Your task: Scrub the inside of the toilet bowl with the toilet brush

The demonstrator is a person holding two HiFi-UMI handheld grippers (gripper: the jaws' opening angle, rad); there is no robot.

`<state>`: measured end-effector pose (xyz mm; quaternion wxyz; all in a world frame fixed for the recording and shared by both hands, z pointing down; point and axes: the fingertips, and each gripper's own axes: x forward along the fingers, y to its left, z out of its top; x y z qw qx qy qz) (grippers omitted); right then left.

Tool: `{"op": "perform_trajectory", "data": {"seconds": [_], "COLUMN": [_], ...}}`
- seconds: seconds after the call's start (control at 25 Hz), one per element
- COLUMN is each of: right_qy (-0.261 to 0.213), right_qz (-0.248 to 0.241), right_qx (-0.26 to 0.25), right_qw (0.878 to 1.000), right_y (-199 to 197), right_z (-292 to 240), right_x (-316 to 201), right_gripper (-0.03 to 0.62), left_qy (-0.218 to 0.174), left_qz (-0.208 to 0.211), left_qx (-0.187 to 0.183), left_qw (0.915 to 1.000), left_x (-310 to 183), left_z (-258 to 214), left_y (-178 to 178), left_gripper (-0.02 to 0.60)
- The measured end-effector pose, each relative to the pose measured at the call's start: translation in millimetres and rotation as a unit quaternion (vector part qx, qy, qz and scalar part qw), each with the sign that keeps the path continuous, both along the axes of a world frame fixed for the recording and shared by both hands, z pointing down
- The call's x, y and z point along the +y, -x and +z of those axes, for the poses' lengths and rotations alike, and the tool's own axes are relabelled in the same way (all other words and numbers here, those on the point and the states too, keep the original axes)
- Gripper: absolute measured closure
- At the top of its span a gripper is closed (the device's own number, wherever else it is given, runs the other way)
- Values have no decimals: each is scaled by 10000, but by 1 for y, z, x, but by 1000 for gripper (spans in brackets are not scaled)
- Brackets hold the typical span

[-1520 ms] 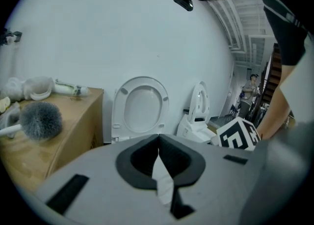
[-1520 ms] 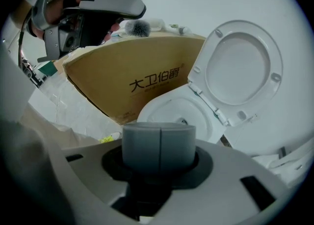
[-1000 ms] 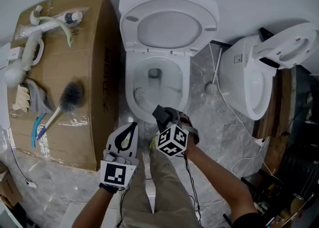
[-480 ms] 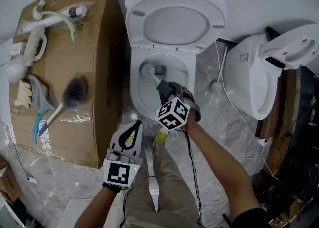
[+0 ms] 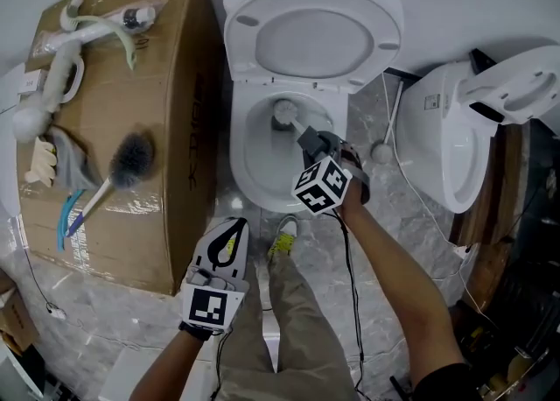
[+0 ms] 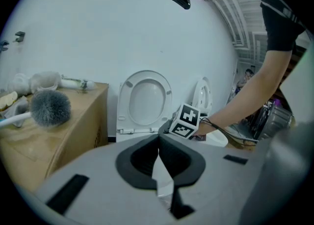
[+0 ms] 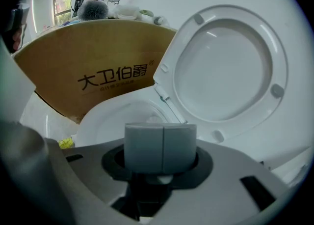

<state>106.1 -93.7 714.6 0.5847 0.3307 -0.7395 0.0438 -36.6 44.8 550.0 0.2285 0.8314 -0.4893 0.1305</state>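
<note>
- Head view: the white round-headed toilet brush (image 5: 284,112) sits deep in the white ceramic toilet bowl (image 5: 238,158), against the back wall near the drain. The right gripper (image 5: 311,141) reaches over the rim with its jaws clamped on the handle and angles the brush downward, so the bristles can press on the inner surface. The white oval lid (image 5: 311,36) stands raised, out of the way. The left gripper (image 5: 226,242) hangs low beside the person's leg, well apart from the bowl, probably kept clear of the strokes.
- Left gripper view: the left gripper (image 6: 158,143) has its dark jaws together at the tips, with nothing between them.
- Right gripper view: the right gripper (image 7: 161,146) has its grey pads pressed flat together. The brush barely shows here. The bowl rim (image 7: 105,116) lies just ahead.
</note>
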Motion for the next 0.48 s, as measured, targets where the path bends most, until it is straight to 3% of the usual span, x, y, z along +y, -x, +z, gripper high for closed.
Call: {"op": "perform_trajectory", "data": {"seconds": [0.48], "right_qy": [62], "right_qz": [121], "right_qx": [373], "right_qw": [9992], "right_y": [-48], "right_z": [4], "right_x": [14], "right_gripper": [444], "left_qy": [-75], "left_qz": [193], "left_qx": [16], "left_qw": [9998], "left_x": [-1], "left_z": [-4], "left_y": [-19], "left_gripper": [569]}}
